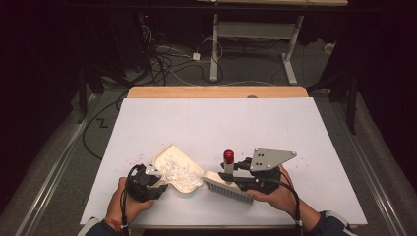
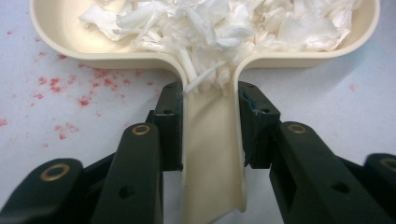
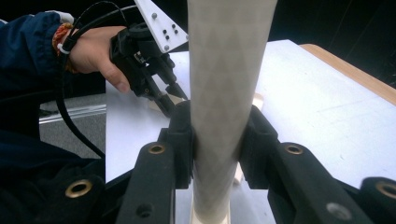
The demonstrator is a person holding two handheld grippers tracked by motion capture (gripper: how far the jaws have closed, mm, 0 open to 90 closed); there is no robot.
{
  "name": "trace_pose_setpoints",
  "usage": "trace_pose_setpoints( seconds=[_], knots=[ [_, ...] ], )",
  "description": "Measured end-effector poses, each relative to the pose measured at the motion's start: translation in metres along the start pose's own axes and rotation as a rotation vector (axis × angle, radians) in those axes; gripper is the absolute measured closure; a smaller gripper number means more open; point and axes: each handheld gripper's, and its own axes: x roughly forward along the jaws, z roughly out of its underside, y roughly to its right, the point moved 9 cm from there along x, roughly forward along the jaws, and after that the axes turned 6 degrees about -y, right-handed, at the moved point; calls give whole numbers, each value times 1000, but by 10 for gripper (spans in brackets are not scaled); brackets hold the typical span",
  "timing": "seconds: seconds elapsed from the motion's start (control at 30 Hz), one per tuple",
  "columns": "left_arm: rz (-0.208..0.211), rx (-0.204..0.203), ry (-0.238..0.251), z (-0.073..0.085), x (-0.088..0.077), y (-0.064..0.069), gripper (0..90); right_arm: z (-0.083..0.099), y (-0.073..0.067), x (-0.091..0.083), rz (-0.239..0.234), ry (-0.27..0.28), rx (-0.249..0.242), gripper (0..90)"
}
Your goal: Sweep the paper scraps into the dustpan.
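Observation:
A cream dustpan [image 1: 169, 156] lies on the white table cover [image 1: 221, 123], heaped with white paper shreds [image 1: 179, 172]. My left gripper [image 1: 161, 184] is shut on the pan's handle. In the left gripper view the handle [image 2: 212, 158] sits clamped between the jaws of the left gripper [image 2: 210, 93], and the shreds [image 2: 224, 23] spill toward it. A cream brush [image 1: 227, 189] with grey bristles rests just right of the pan's mouth. My right gripper [image 1: 235, 181] is shut on it; its brush handle [image 3: 229, 70] rises upright through the right gripper [image 3: 217, 116].
Small red specks [image 2: 70, 88] dot the cover left of the pan. A red-capped post [image 1: 229, 157] stands by the right gripper. The wooden table edge [image 1: 216, 92] runs along the back, with cables and a desk frame [image 1: 255, 29] on the floor beyond.

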Motion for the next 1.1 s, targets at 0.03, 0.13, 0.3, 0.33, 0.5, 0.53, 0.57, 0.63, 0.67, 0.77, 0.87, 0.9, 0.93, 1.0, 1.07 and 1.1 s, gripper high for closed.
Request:
trace_pose_setpoints(
  seconds=[0.03, 0.13, 0.3, 0.33, 0.5, 0.53, 0.57, 0.63, 0.67, 0.77, 0.87, 0.9, 0.93, 1.0, 1.07, 1.1],
  knots=[
    [0, 0, 1, 0, 0, 0, 635, 0, -1, 3, -1, 3, 3, 704],
    [1, 0, 2, 0, 0, 0, 635, -4, -1, 10, 0, 24, 12, 704],
    [-2, 0, 4, 0, 0, 0, 635, -13, 0, 17, -12, 56, 31, 704],
    [-2, 2, 1, 1, 0, 0, 635, -15, 0, 18, -15, 65, 33, 704],
    [1, -1, 0, 2, -1, 0, 635, -29, 3, 17, 5, 91, 19, 704],
    [3, -3, 2, 2, -1, 0, 635, -32, 5, 16, 16, 102, 16, 704],
    [4, -2, 1, 2, -1, 0, 635, -35, 6, 17, 28, 115, 11, 704],
    [5, -2, 2, 2, -1, -1, 635, -39, 9, 20, 26, 116, 19, 704],
    [6, -1, 0, 3, -1, -1, 635, -41, 10, 22, 20, 123, 23, 704],
    [10, -3, 0, 4, -2, -2, 634, -47, 10, 28, 13, 127, 25, 704],
    [12, -4, 0, 5, -2, -2, 634, -53, 13, 30, 8, 146, 35, 704],
    [13, -6, 1, 5, -2, -3, 634, -56, 14, 29, 10, 157, 38, 704],
    [13, -5, -2, 6, -3, -3, 634, -59, 16, 28, 15, 168, 38, 704],
    [15, -4, -4, 7, -3, -3, 634, -66, 21, 26, 29, 183, 44, 703],
    [14, -3, -5, 7, -3, -3, 634, -72, 26, 26, 33, 189, 53, 703],
    [13, -3, -4, 7, -3, -3, 634, -73, 28, 27, 33, 186, 60, 703]
  ],
)
